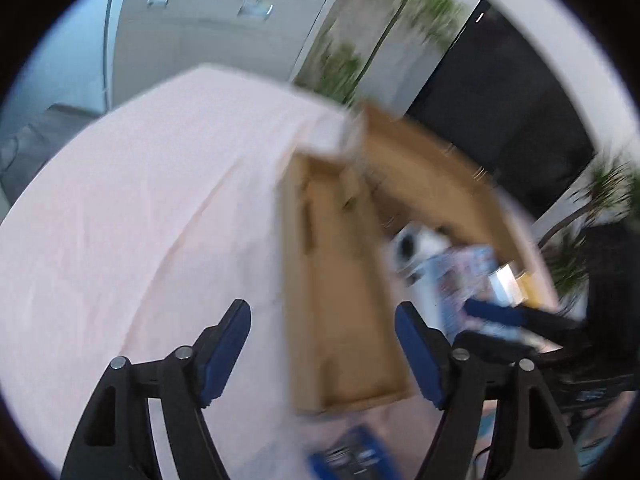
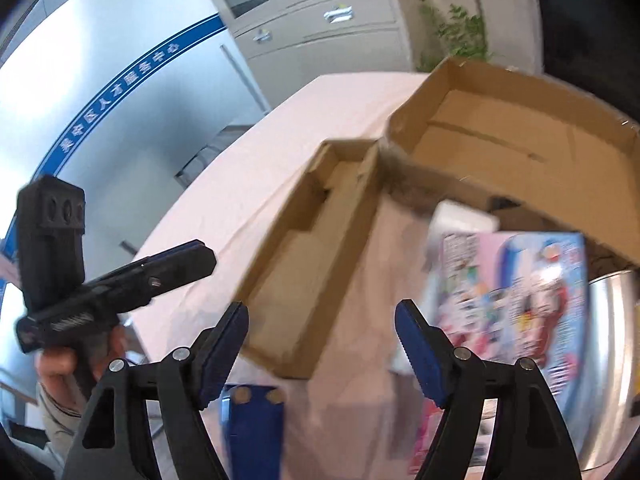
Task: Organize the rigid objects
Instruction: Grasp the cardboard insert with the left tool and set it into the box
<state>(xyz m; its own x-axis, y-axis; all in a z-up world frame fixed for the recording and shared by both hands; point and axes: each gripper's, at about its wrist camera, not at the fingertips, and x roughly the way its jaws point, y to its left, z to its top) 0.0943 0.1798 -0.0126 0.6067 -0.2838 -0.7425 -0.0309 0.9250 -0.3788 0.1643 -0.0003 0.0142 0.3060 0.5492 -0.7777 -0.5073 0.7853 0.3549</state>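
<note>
An open cardboard box [image 2: 520, 152] stands on the pink-clothed table [image 1: 140, 208], with one flap [image 2: 304, 256] folded out flat toward me. The box also shows in the left wrist view [image 1: 432, 184], blurred, with its flap [image 1: 340, 280] ahead of the fingers. A colourful printed toy box [image 2: 516, 292] leans by the carton's near wall. My left gripper [image 1: 322, 350] is open and empty above the flap. My right gripper [image 2: 322, 350] is open and empty just short of the flap and the toy box. The left gripper also appears at the left of the right wrist view [image 2: 176, 264].
A shiny metal bowl [image 2: 612, 360] sits at the right edge. A blue object [image 2: 254, 428] lies on the cloth under the right gripper. A blue box [image 1: 352, 456] lies near the left gripper. Grey cabinets [image 2: 320, 20] and potted plants [image 2: 460, 36] stand behind the table.
</note>
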